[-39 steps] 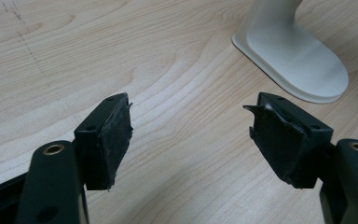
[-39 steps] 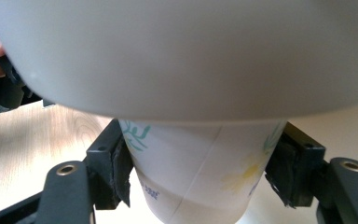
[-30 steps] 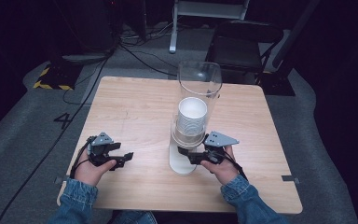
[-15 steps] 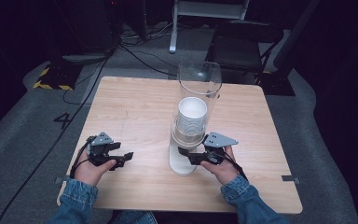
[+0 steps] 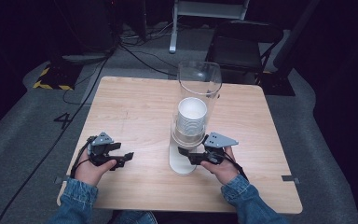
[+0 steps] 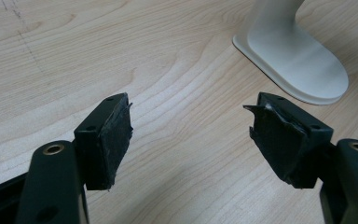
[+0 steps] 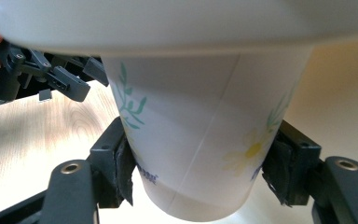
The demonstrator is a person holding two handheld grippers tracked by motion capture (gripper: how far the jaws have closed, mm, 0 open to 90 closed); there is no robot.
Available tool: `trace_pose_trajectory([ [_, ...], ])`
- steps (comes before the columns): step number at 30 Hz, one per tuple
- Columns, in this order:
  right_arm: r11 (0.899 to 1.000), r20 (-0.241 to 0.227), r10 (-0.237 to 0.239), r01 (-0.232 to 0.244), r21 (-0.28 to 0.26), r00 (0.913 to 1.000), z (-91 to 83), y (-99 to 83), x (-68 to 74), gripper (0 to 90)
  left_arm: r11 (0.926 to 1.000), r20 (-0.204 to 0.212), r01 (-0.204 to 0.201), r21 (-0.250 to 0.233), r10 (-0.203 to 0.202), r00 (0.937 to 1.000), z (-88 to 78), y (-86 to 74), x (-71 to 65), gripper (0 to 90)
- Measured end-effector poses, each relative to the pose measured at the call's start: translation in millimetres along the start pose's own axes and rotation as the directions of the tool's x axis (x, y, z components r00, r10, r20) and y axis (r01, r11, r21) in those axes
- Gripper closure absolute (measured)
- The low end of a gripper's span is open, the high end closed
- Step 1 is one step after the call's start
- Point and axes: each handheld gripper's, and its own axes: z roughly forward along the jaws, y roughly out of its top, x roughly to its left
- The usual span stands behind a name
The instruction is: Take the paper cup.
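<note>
The right gripper (image 7: 200,168) has just closed its fingers (image 7: 121,172) onto the lowest paper cup (image 7: 200,140) hanging from the cup dispenser (image 5: 196,93) over its white base (image 6: 293,56). Pull straight down, gently, without crushing the wall. The left gripper (image 6: 191,135) rests on the tabletop (image 5: 135,112), fingers apart and empty

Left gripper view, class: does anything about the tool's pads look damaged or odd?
Yes. The black pads on the left tool look torn, their edges ragged and peeling away from the open jaws.
</note>
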Motion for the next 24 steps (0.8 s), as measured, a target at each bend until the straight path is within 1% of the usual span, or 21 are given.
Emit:
trace_pose_trajectory([
  [4, 1.000, 0.004, -0.007, 0.007, -0.001, 1.0000, 0.4, -0.1, 0.1, 34.4, 1.0000, 0.002, 0.000, 0.000, 0.000, 1.0000, 0.0, -0.1, 0.4, 28.6],
  [6, 1.000, 0.013, -0.018, 0.018, 0.002, 0.9997, 0.5, -0.4, -0.2, 34.4, 1.0000, 0.004, 0.003, 0.001, -0.003, 1.0000, -0.1, -0.1, 0.5, 28.6],
  [11, 1.000, 0.013, -0.020, 0.019, 0.006, 0.9997, 1.3, -2.6, -1.8, 34.6, 1.0000, 0.005, 0.004, 0.002, -0.004, 1.0000, 0.6, -0.4, 0.4, 28.6],
  [13, 1.000, 0.004, -0.009, 0.009, 0.007, 1.0000, 1.8, -3.9, -1.4, 34.6, 1.0000, 0.004, 0.002, 0.001, -0.002, 1.0000, -0.1, -0.2, 0.7, 28.6],
  [14, 1.000, 0.002, -0.001, 0.001, 0.009, 1.0000, 1.5, -3.6, -1.4, 34.6, 1.0000, 0.007, 0.010, 0.002, -0.010, 0.9999, -0.3, -0.5, 0.9, 28.5],
  [17, 1.000, -0.005, 0.014, -0.013, 0.007, 0.9999, 1.2, -3.5, -0.8, 34.5, 0.9999, 0.004, 0.011, 0.000, -0.011, 0.9999, -0.1, -0.7, 1.3, 28.6],
  [24, 1.000, -0.008, 0.022, -0.022, 0.006, 0.9997, -0.5, -4.6, -0.1, 34.3, 0.9999, 0.008, 0.015, -0.003, -0.015, 0.9999, 0.8, -0.4, 2.4, 28.6],
])
